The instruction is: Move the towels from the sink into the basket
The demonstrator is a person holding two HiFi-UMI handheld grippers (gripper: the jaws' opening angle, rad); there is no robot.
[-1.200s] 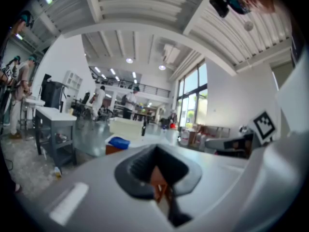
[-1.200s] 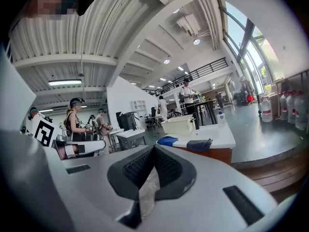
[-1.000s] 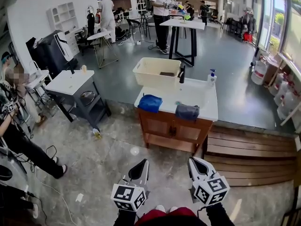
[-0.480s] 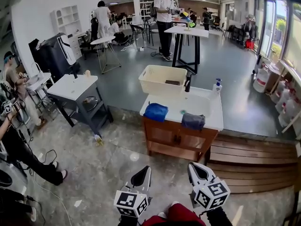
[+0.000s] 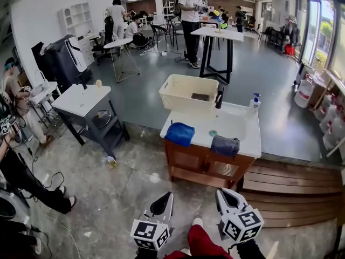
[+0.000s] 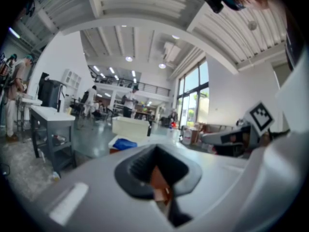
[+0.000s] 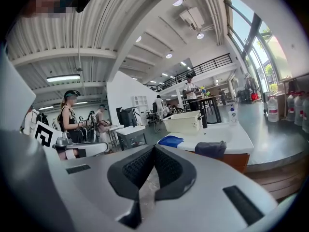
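Observation:
A blue towel (image 5: 180,133) lies on the left front corner of the white sink top (image 5: 237,124). Over the front edge further right hangs a dark grey towel (image 5: 225,145). The cream basket (image 5: 188,92) stands behind the sink at the left, with something dark inside it. My left gripper (image 5: 161,204) and right gripper (image 5: 229,201) hang low in front of me, well short of the sink, both shut and empty. The right gripper view shows the blue towel (image 7: 171,140), the grey towel (image 7: 210,149) and the basket (image 7: 183,122) ahead.
A black faucet (image 5: 219,99) and a soap bottle (image 5: 255,101) stand at the sink's back. A grey cart with a white top (image 5: 83,99) is to the left, a wooden platform (image 5: 291,177) to the right. People stand at the left edge (image 5: 16,161) and around a high table (image 5: 218,34).
The sink unit sits slightly lower and nearer in the head view, as I have stepped toward it. Both grippers stay shut in the same low position.

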